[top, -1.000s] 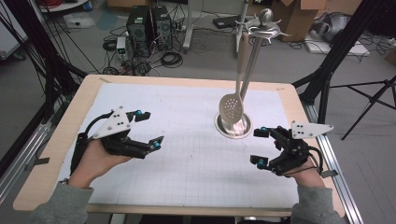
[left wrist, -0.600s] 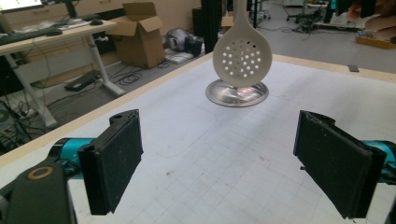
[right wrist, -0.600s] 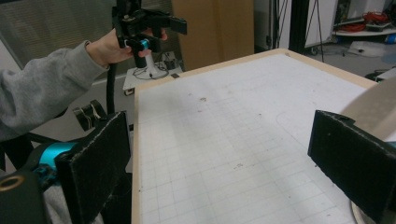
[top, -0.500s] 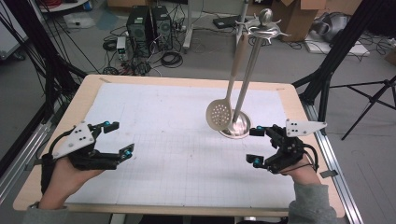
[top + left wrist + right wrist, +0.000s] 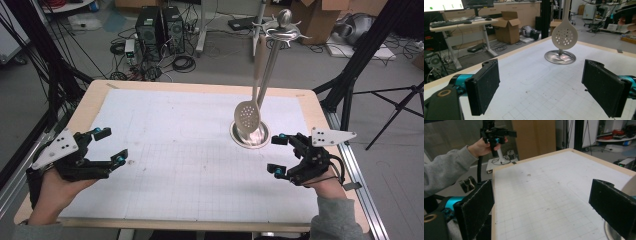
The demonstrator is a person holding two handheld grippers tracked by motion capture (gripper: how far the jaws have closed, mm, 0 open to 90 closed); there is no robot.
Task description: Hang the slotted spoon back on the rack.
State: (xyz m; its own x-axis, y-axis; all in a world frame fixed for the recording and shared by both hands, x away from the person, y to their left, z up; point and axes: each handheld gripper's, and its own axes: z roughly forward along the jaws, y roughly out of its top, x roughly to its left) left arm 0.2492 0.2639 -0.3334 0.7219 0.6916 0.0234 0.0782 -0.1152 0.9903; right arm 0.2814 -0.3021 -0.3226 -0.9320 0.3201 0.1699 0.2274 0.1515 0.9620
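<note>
Left gripper point(image 5: 109, 146) at near-left table edge, jaws spread wide, nothing between pads. Right gripper point(image 5: 278, 155) jaws also wide, empty. Slotted spoon point(image 5: 248, 115) hangs from utensil stand point(image 5: 272, 55), bowl just above stand base point(image 5: 250, 135). Base near right gripper, just ahead of its tips; well apart from left gripper, far across white mat point(image 5: 185, 145).

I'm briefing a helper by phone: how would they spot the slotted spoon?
Look at the white gridded mat on the table, toward its far right. A steel stand rises from a round base there. The skimmer spoon hangs from its top, the one piece with a round perforated bowl.
</note>
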